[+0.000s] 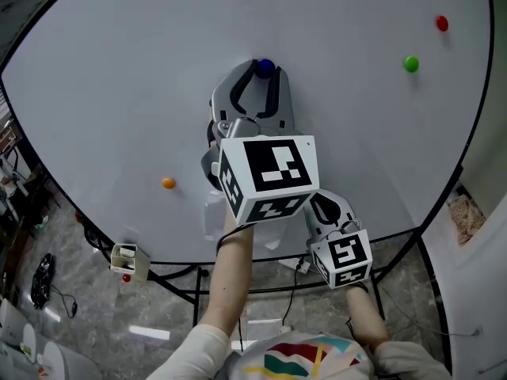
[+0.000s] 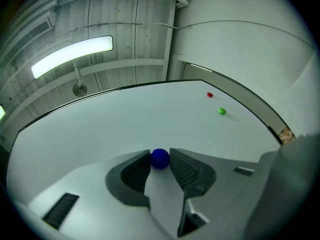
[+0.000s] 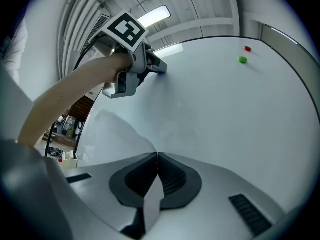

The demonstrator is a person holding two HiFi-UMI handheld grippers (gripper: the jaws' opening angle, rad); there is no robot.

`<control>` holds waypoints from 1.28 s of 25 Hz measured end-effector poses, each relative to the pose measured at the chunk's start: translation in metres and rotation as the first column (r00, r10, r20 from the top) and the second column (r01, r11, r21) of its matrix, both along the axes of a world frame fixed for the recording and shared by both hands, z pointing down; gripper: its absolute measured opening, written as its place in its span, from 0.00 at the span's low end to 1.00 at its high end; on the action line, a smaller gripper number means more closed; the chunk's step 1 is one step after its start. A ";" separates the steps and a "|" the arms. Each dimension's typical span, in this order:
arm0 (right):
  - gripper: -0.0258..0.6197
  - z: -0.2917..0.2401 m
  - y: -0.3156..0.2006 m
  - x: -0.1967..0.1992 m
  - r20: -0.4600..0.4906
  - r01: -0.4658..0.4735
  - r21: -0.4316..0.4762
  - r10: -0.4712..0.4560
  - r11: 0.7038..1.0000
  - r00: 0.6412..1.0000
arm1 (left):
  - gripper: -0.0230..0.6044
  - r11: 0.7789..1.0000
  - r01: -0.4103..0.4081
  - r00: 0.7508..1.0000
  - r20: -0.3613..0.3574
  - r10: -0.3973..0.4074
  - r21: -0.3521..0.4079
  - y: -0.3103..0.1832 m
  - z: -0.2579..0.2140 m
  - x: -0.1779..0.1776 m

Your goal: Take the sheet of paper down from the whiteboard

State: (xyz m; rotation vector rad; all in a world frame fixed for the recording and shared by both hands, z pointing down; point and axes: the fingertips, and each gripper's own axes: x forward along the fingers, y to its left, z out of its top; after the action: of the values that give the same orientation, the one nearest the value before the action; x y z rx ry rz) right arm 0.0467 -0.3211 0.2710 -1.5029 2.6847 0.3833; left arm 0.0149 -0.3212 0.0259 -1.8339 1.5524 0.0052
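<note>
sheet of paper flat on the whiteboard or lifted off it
Lifted at one corner: the sheet of paper curls off the whiteboard into the shut right gripper, while the left gripper clamps the blue magnet.

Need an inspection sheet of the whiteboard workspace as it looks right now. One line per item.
Surface: large white whiteboard, wiped clean, no writing seen.
Job's things: white sheet of paper, its free edge curled off the board; round blue magnet on the board.
Clutter: round green magnet, round red magnet and round orange magnet on the board; small white tray at the lower edge.
Grippers: left gripper closed on the blue magnet; right gripper pinching the paper's edge.
Cables: black coiled cable on the floor, left of the board.
Surroundings: grey marbled floor; ceiling strip light.
</note>
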 end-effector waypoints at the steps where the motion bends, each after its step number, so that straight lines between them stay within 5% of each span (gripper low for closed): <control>1: 0.06 -0.001 0.001 -0.001 0.001 0.003 0.002 -0.003 1.000 1.000 | 0.30 1.000 0.006 1.000 -0.001 -0.006 0.003 0.000 0.000 0.000; 9: 0.06 -0.002 0.006 -0.001 0.016 0.018 0.001 -0.018 1.000 1.000 | 0.32 0.996 0.062 0.998 0.023 -0.064 0.068 -0.001 0.000 -0.001; 15: 0.06 -0.004 0.007 0.000 0.019 0.024 0.001 -0.024 1.000 1.000 | 0.33 0.992 0.071 0.997 -0.035 -0.068 0.100 0.016 0.008 -0.014; 17: 0.06 -0.001 0.010 0.001 0.010 0.027 -0.002 -0.027 1.000 1.000 | 0.33 0.982 0.044 0.999 -0.013 -0.042 0.182 0.048 0.009 -0.017; 19: 0.06 0.000 0.013 0.003 0.015 0.030 -0.005 -0.030 1.000 0.999 | 0.33 0.984 -0.034 0.998 -0.050 0.044 0.176 0.072 0.016 -0.017; 20: 0.06 0.000 0.015 0.004 0.025 0.032 -0.006 -0.031 0.999 0.999 | 0.33 0.986 -0.087 0.985 -0.134 0.106 0.140 0.080 0.024 -0.019; 22: 0.06 -0.004 0.019 0.006 0.047 0.039 -0.001 -0.039 0.999 0.998 | 0.33 0.976 -0.198 0.921 -0.324 0.217 0.090 0.093 0.046 -0.028; 25: 0.06 -0.010 0.027 0.006 0.062 0.054 0.022 -0.055 0.998 0.997 | 0.28 0.953 -0.293 0.857 -0.421 0.296 0.073 0.101 0.081 -0.047; 27: 0.06 -0.010 0.030 0.007 0.069 0.050 0.034 -0.052 0.998 0.996 | 0.12 0.958 -0.285 0.835 -0.480 0.269 0.043 0.096 0.107 -0.066; 32: 0.06 0.003 0.032 0.002 0.061 0.058 0.014 -0.058 0.998 0.996 | 0.11 0.975 -0.202 0.818 -0.563 0.119 -0.088 0.088 0.181 -0.113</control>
State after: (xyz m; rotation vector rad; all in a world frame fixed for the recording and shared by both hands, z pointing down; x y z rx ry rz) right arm 0.0484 -0.2890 0.2739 -1.4060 2.6664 0.3449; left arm -0.0976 -0.2328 0.2072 -2.2031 1.8071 0.5709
